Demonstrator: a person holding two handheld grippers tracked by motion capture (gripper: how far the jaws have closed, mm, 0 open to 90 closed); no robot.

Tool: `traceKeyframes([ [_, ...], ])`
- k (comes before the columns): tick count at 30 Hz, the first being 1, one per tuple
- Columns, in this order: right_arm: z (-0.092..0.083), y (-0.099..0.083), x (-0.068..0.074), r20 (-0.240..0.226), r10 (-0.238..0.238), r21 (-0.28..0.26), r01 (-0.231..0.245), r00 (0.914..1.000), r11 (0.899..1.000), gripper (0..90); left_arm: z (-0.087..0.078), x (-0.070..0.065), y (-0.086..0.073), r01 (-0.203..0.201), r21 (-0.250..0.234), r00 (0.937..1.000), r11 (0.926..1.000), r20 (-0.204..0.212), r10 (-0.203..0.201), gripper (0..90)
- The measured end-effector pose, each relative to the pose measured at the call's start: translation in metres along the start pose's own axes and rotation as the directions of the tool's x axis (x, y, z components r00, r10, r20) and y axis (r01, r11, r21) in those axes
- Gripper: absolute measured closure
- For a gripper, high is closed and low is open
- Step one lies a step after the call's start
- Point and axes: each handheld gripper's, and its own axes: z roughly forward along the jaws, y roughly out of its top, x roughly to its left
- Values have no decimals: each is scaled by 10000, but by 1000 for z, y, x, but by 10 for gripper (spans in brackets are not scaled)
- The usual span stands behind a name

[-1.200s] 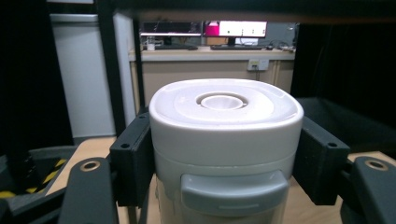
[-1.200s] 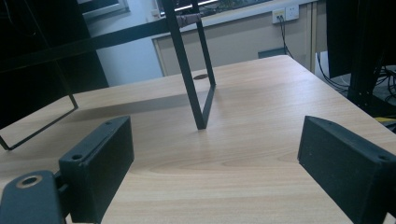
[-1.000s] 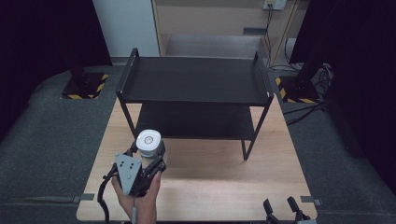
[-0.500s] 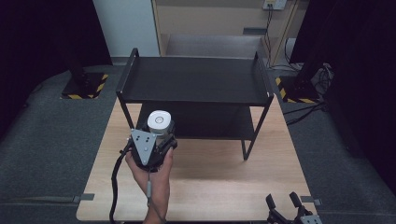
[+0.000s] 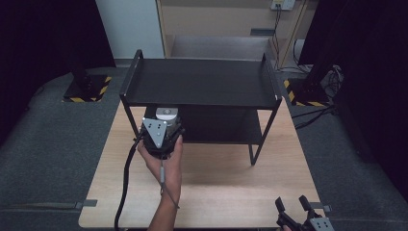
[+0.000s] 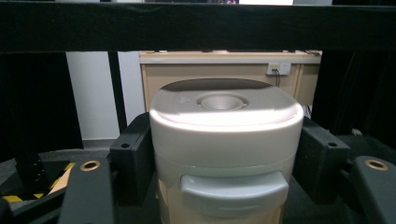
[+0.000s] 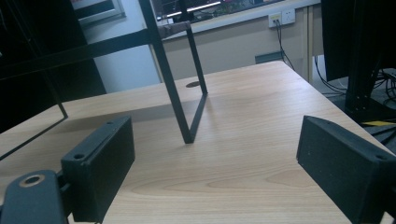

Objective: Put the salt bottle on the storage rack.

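Note:
A white, round-cornered canister (image 5: pixel 167 114) with a grey lid and a front latch (image 6: pixel 233 191) is clamped between the jaws of my left gripper (image 5: pixel 166 121). The pads press on both of its sides, so this gripper is shut on it. The canister sits at the front left edge of a black two-level rack (image 5: pixel 202 82), with its top partly under the upper shelf. In the left gripper view (image 6: pixel 224 158) the upper shelf's black edge crosses just above the lid. My right gripper (image 5: pixel 291 202) rests at the table's near right corner, its jaws (image 7: pixel 219 163) wide open with nothing between them.
The rack stands on the far half of a light wooden table (image 5: pixel 231 183); its front right leg (image 7: pixel 187 126) is ahead of the right gripper. The lower shelf (image 5: pixel 226 127) is dark. Grey carpet surrounds the table, and a cable (image 5: pixel 126 178) trails from the left gripper.
The left hand has carried the canister away from the near left of the table toward the rack, until it reached the front of the lower level. The right gripper stayed put.

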Motion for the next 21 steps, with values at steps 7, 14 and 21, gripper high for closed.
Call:
traceKeyframes([
  [7, 4, -1, -4, 158, 14, 66, -15, 9999, 10000, 114, 16, -1, -5, -21, -35, 9997, 10000, -224, 20, 305],
  [14, 9, 0, -4, 180, 29, 93, -31, 9998, 10000, 115, 25, -7, -6, -170, -163, 9991, 9997, -386, 164, 304],
  [21, 10, 1, -5, 214, 42, 70, -44, 9998, 10000, 116, 37, -10, -13, -109, -10, 9987, 9999, -507, 108, 304],
])
